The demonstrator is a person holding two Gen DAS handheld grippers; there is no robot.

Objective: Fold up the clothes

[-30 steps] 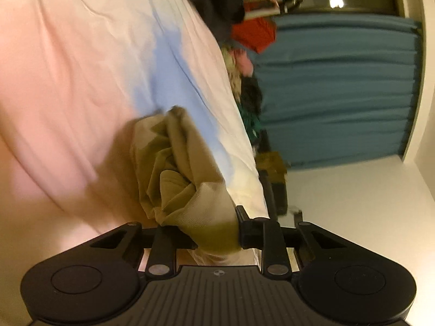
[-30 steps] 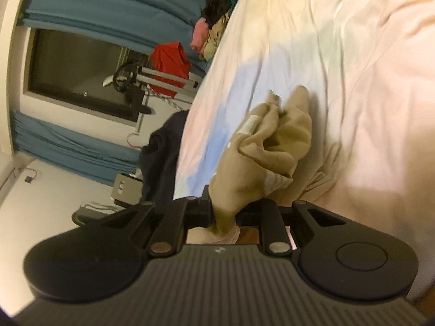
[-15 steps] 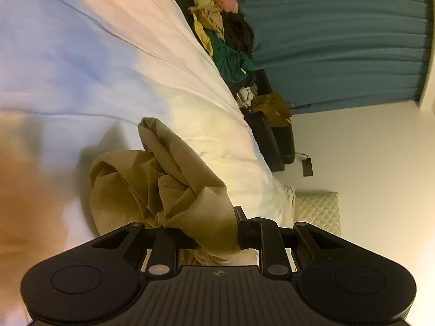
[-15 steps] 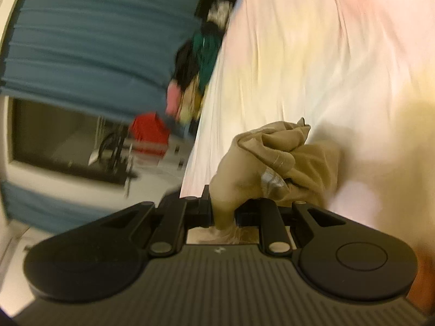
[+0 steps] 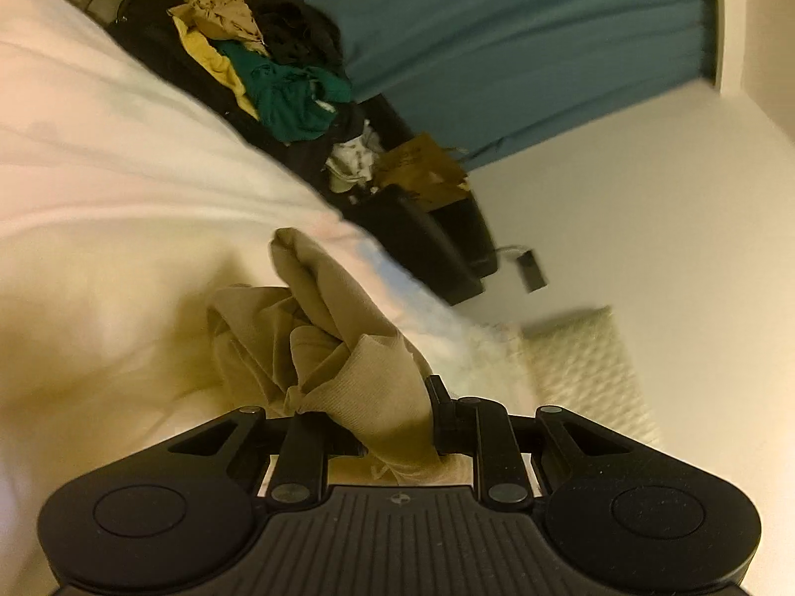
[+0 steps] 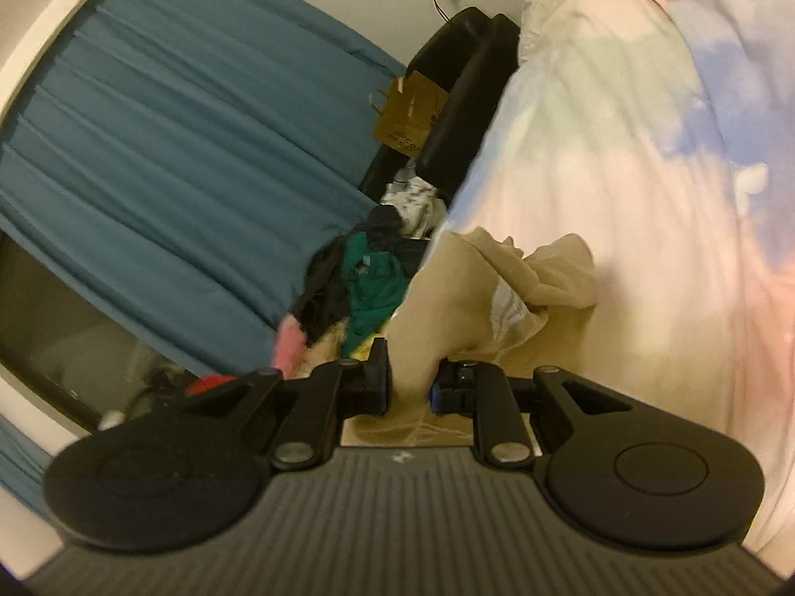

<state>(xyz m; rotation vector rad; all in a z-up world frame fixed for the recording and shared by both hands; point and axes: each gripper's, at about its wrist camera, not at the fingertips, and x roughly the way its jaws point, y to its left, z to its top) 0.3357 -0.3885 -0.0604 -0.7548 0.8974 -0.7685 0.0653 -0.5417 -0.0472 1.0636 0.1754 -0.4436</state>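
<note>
We see dim, warm yellowish indoor light in both views; fisheye curvature bends the edges and darkens the corners, motion blur smears the bedsheet (image 5: 99, 188) and curtain (image 6: 174, 149), and soft shadows fall under the tan garment (image 5: 348, 347)

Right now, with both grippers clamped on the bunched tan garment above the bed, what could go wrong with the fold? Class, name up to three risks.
1. The tan garment is crumpled in the left gripper, so it may set down creased.
2. The right gripper pinches only a narrow bunch; cloth might slip out.
3. Both grips sit near the bed edge beside the clothes pile; a dropped garment could land there.
</note>
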